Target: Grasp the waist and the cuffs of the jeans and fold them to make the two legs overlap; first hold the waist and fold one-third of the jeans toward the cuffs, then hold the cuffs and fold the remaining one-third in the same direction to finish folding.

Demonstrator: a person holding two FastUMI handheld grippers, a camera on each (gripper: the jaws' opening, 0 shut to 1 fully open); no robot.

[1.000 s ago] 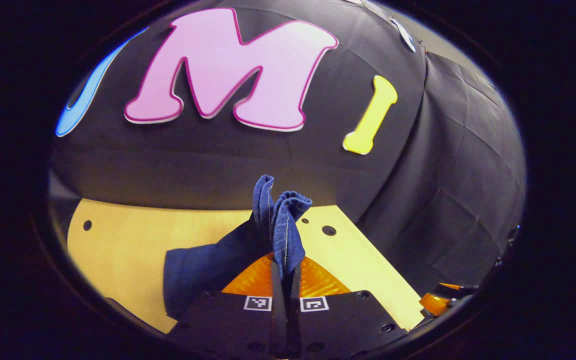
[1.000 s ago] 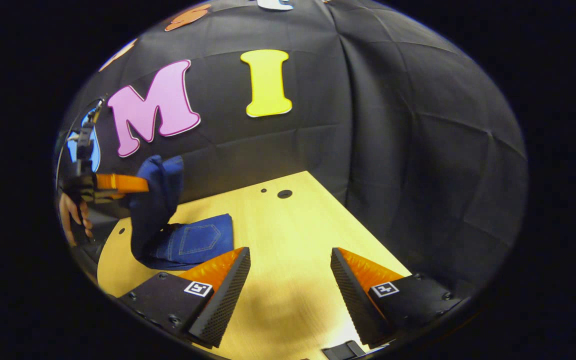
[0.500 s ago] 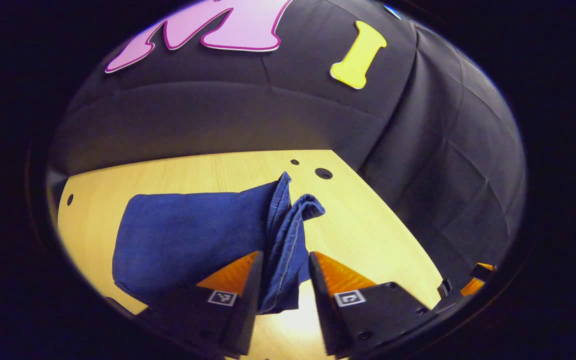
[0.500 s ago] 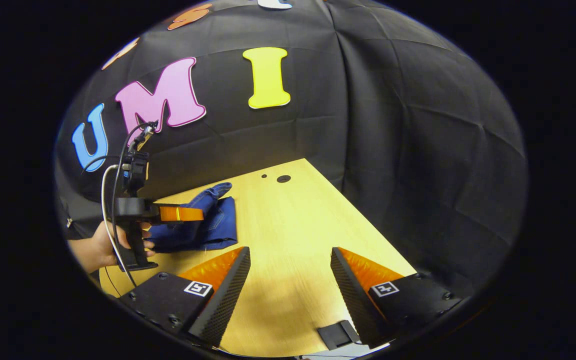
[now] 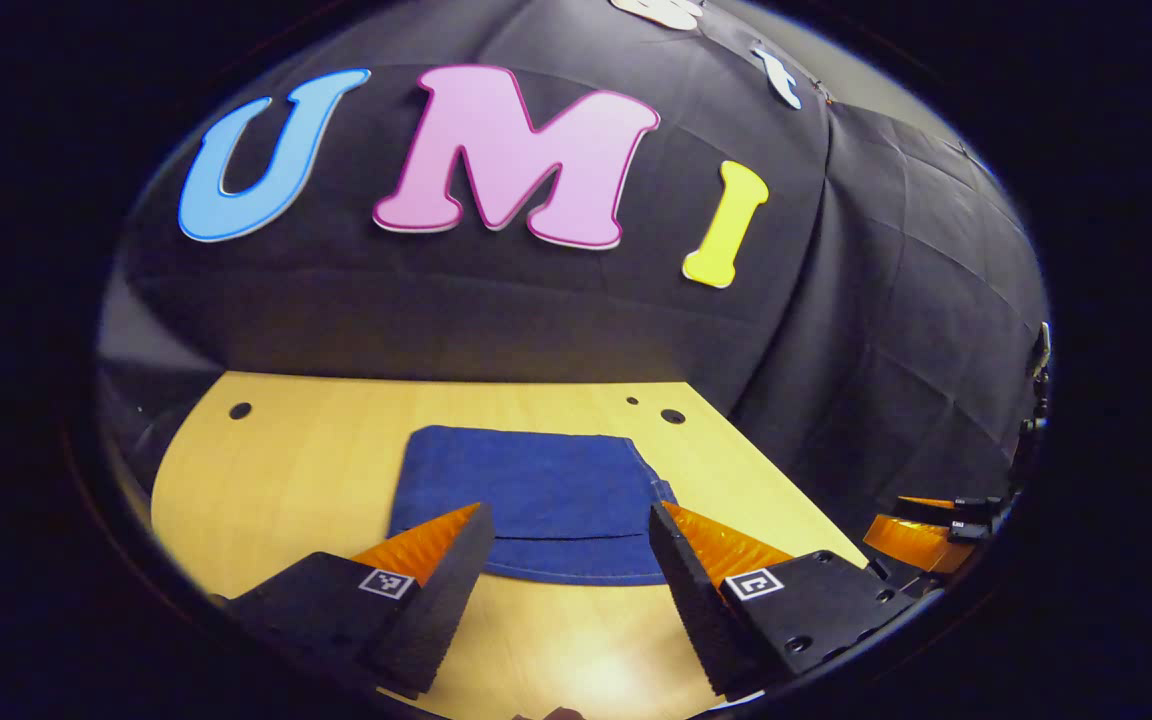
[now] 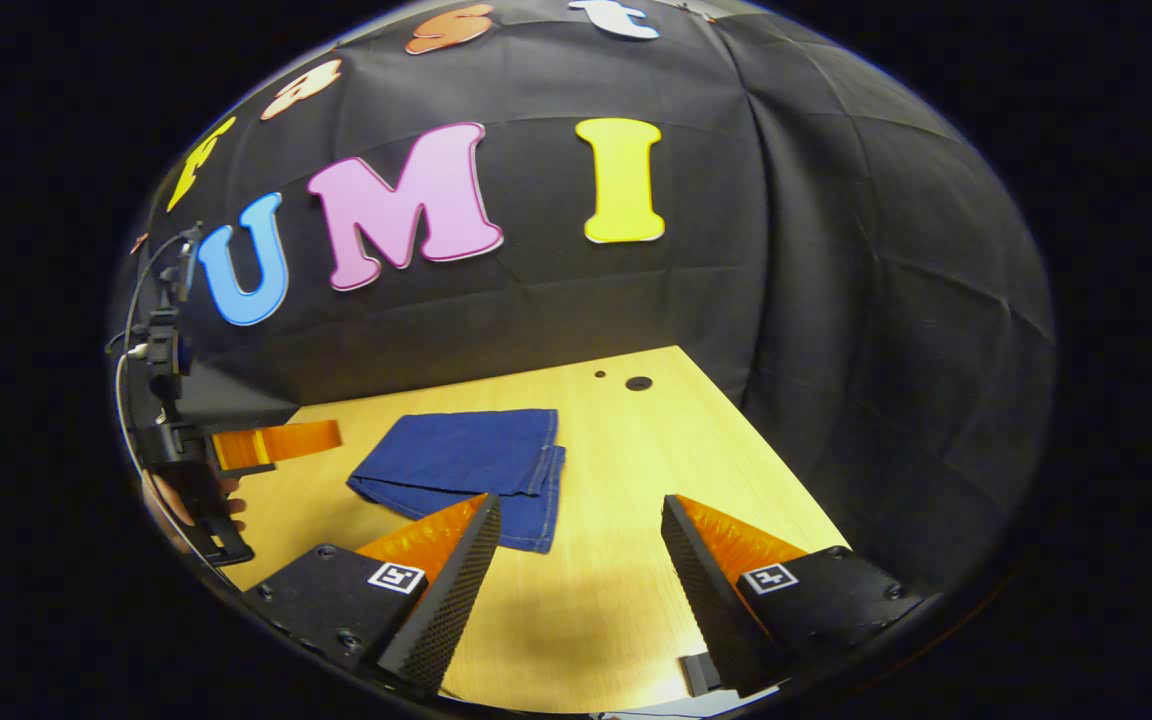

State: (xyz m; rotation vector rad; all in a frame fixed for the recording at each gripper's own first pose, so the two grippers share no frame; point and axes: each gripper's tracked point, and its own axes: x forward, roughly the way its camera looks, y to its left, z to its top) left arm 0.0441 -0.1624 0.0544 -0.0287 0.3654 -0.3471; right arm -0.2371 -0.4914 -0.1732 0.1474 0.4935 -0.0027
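The dark blue jeans lie folded into a flat rectangle on the light wooden table. My left gripper is open just in front of the jeans' near edge, with nothing between its fingers. In the right gripper view the folded jeans lie left of centre, their layered edges facing right. My right gripper is open above bare table to the right of the jeans. The left gripper shows there at the far left, held by a hand, apart from the jeans.
The table has small round holes near its far corner. Black cloth walls close the booth behind and to the right. A small dark object lies at the table's near edge. The right gripper's fingers show at the left gripper view's right edge.
My left gripper laid the cuff end down on the folded jeans, opened, and drew back towards the table's near edge. The jeans now lie flat. My right gripper stayed open and shifted slightly.
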